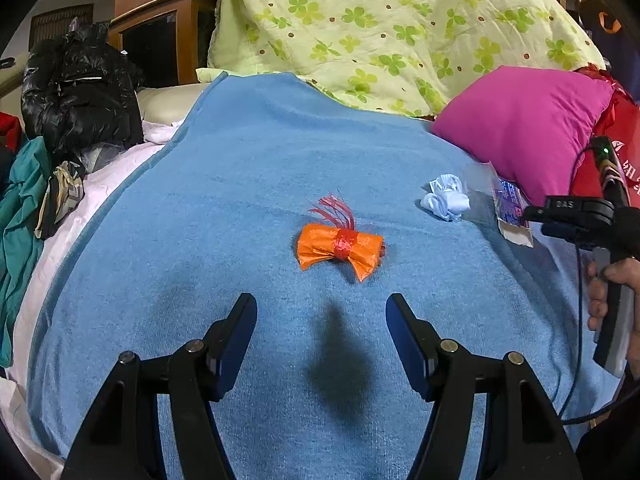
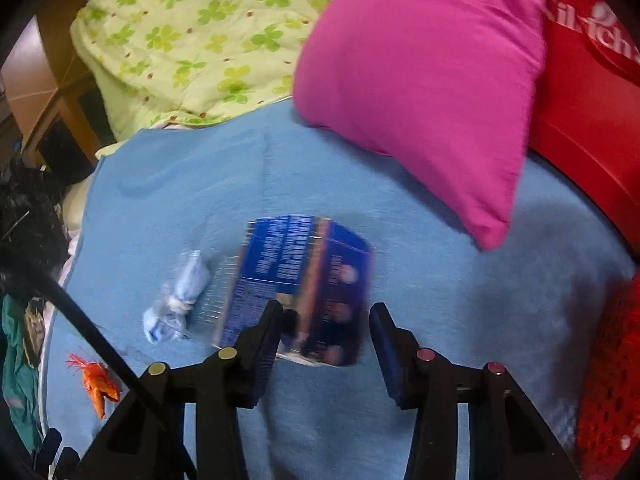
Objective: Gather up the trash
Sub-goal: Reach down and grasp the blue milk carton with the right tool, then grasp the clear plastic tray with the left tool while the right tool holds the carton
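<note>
An orange wrapper tied in the middle with red string (image 1: 340, 249) lies on the blue towel (image 1: 248, 184), just ahead of my open, empty left gripper (image 1: 321, 312). It also shows small in the right wrist view (image 2: 98, 383). A crumpled pale blue wad (image 1: 445, 197) (image 2: 178, 300) lies to its right. A flattened dark blue carton (image 2: 304, 284) (image 1: 510, 208) lies beside the wad, by the pink pillow. My right gripper (image 2: 326, 318) is open, its fingertips at the carton's near edge. The right wrist view is blurred.
A pink pillow (image 2: 424, 76) and a red bag (image 2: 588, 120) lie at the right. A green clover-print quilt (image 1: 380, 28) lies behind. A black plastic bag (image 1: 80, 88), teal cloth (image 1: 20, 216) and wooden furniture (image 1: 160, 28) are at the left.
</note>
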`<state>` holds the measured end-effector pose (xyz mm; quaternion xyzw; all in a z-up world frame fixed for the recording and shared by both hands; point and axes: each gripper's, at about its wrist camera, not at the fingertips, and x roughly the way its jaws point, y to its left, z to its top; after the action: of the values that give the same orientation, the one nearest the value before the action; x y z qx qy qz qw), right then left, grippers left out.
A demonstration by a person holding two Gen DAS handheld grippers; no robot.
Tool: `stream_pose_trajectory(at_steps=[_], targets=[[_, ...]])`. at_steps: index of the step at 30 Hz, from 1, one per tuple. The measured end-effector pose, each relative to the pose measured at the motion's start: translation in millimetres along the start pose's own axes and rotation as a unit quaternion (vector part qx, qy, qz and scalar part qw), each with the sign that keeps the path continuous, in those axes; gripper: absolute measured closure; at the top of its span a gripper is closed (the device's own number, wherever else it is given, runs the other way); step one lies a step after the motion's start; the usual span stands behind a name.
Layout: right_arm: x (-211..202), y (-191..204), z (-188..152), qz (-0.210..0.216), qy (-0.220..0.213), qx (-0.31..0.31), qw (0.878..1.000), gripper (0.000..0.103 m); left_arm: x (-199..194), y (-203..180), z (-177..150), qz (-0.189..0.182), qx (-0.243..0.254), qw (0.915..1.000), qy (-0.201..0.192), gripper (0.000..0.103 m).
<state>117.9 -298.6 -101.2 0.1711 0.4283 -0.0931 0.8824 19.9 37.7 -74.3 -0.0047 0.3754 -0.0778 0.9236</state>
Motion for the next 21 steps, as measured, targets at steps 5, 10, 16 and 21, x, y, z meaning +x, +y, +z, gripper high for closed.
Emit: stream_pose_trajectory(at_steps=[5, 10, 16, 21], targets=[[-14.2, -23.7, 1.1, 0.041, -0.009, 0.043, 0.998, 0.055, -3.5, -8.6, -3.1, -0.010, 0.006, 0.9999, 0.000, 0.035], [-12.6, -15.1, 2.8, 0.074, -0.010, 0.061, 0.995, 0.044, -8.4, -17.6, -5.0, -0.016, 0.022, 0.9996, -0.008, 0.035], [-4.9, 18.1, 6.9, 0.053, -0.022, 0.031, 0.998, 0.035, -9.9, -10.4, -4.7, -0.019, 0.017, 0.9997, -0.007, 0.035], [6.3, 43.7, 2.1, -0.012, -0.024, -0.016, 1.000, 0.031, -10.8, -6.0, -5.8, -0.024, 0.012, 0.9996, -0.006, 0.035]])
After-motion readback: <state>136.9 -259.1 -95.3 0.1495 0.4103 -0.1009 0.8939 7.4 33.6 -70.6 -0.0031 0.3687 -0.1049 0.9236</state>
